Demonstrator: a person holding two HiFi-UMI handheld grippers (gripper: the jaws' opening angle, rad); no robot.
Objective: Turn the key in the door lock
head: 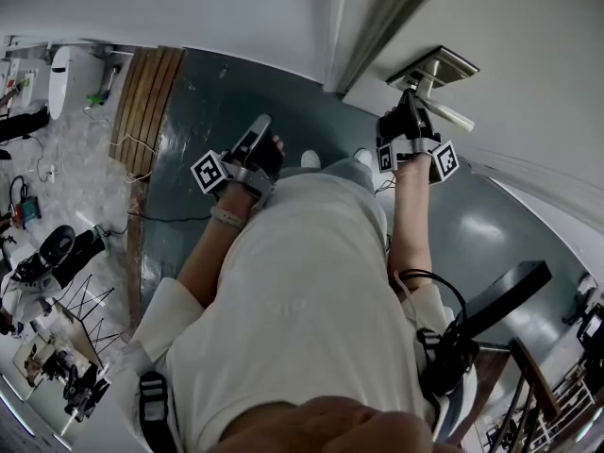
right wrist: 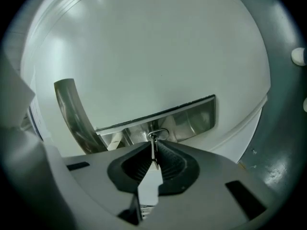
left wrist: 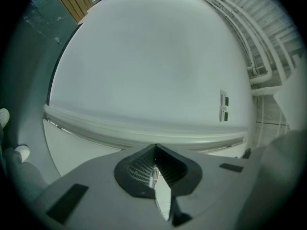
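A small metal key (right wrist: 153,146) stands in the keyhole of the brushed steel lock plate (right wrist: 192,119) on the white door (right wrist: 144,47). My right gripper (right wrist: 153,151) is shut on the key, its blade upright between the ribbed pads. The curved door handle (right wrist: 69,109) hangs at the plate's left. In the head view the right gripper (head: 411,94) is pressed up to the lock plate (head: 436,67) with the handle (head: 451,117) beside it. My left gripper (head: 261,124) is held away from the door, over the floor. Its jaws (left wrist: 154,150) are shut with nothing between them.
A person in a white shirt fills the middle of the head view. Dark grey-green floor (head: 217,102) lies below, with wooden planks (head: 146,92) and clutter at the left. The left gripper view faces a white wall with a small switch plate (left wrist: 224,107) and pipes (left wrist: 259,75).
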